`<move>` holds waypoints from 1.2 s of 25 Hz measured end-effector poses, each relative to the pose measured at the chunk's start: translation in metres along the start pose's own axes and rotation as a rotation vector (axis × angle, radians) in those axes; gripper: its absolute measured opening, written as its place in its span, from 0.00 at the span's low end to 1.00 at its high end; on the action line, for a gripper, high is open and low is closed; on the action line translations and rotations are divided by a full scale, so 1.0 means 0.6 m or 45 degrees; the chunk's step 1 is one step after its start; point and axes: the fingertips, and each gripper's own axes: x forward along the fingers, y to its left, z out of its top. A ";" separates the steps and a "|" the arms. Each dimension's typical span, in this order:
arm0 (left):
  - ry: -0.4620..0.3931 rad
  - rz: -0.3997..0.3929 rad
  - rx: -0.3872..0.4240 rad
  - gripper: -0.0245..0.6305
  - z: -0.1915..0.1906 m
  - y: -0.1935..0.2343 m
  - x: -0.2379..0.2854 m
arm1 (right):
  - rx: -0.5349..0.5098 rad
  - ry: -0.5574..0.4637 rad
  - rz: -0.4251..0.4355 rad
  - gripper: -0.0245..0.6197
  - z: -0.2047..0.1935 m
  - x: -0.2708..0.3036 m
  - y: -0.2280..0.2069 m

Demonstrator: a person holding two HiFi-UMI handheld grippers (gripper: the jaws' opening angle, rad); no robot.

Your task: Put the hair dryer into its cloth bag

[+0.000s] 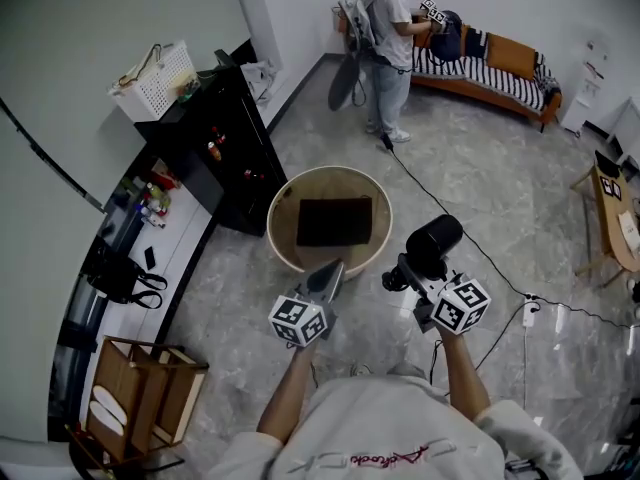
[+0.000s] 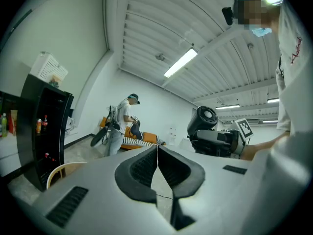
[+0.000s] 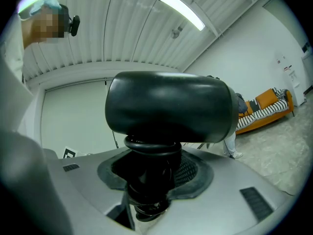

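Observation:
The black hair dryer [image 1: 434,240] is held up by its handle in my right gripper [image 1: 404,274], just right of a round wooden table [image 1: 274,223]. A dark cloth bag [image 1: 335,221] lies flat on that table. In the right gripper view the dryer's barrel [image 3: 168,106] fills the middle, and the pads [image 3: 195,173] press on its handle. My left gripper [image 1: 328,274] hovers at the table's near rim, shut and empty. Its pads [image 2: 142,168] meet in the left gripper view, where the hair dryer [image 2: 204,120] shows at the right.
A black cabinet [image 1: 215,148] with a white basket [image 1: 158,78] on top stands left of the table. A person [image 1: 390,38] stands at the back by a striped sofa [image 1: 490,63]. A black cable [image 1: 470,238] runs across the floor to a power strip [image 1: 530,313]. A wooden rack [image 1: 140,388] sits at the lower left.

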 end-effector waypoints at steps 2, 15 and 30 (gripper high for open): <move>0.007 -0.009 0.002 0.08 0.000 0.004 0.005 | 0.004 0.001 -0.010 0.35 -0.003 0.004 -0.002; 0.049 -0.026 -0.013 0.08 -0.022 0.036 0.053 | 0.027 0.007 -0.045 0.35 -0.021 0.025 -0.051; 0.055 0.037 -0.022 0.08 0.013 0.147 0.237 | 0.059 0.053 0.022 0.35 0.025 0.177 -0.224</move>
